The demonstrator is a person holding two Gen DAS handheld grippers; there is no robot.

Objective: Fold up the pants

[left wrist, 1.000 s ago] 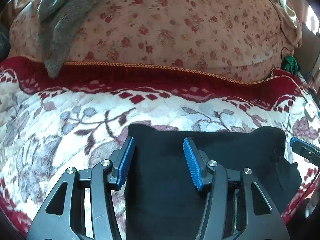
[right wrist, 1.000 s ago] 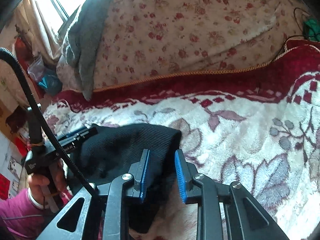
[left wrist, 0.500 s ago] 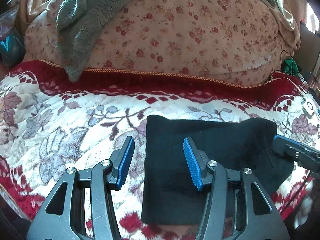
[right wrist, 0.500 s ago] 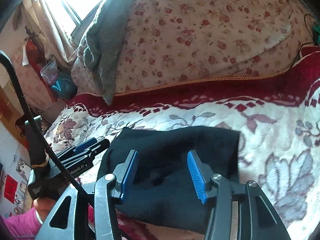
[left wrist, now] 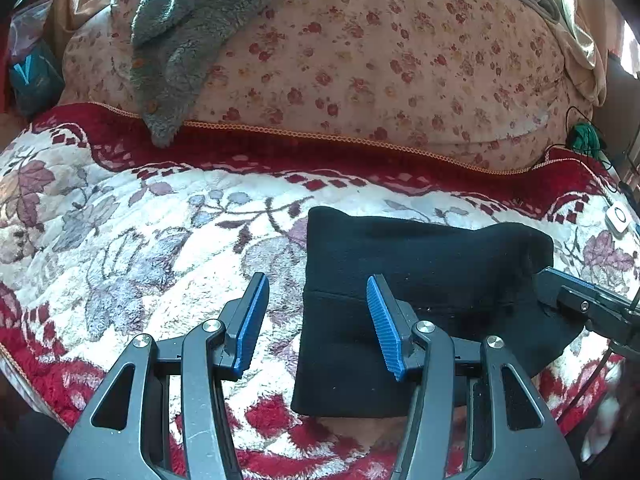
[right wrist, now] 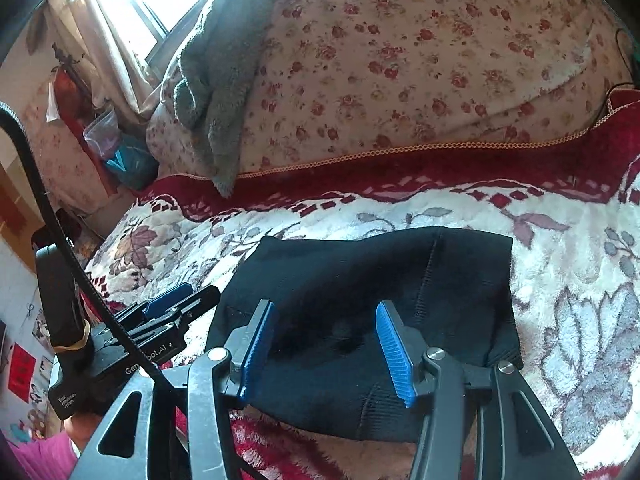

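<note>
Two grippers hang over the bed, both with jaws apart and nothing between them. The left gripper [left wrist: 316,324] sits at the left edge of the pants [left wrist: 420,280], one blue pad over the blanket [left wrist: 140,240] and the other over the black cloth; I cannot tell whether either pad touches the fabric. The right gripper [right wrist: 324,348] is over the near half of the pants [right wrist: 360,292], its two pads set wide above the cloth. From the right wrist view the left gripper [right wrist: 176,308] shows at the pants' left side, and from the left wrist view the right gripper's tip [left wrist: 576,300] shows at their right end. The pants lie folded into a squat black rectangle on the white-and-red floral blanket, near its front edge, with a ribbed band along the right side. Behind the blanket's red border rises a big quilt [left wrist: 380,60] printed with small roses. A grey towel [left wrist: 188,36] hangs over the quilt's left part, its lower tip reaching the red border. Farther left, by the wall, a curtain [right wrist: 116,44] catches bright window light.
</note>
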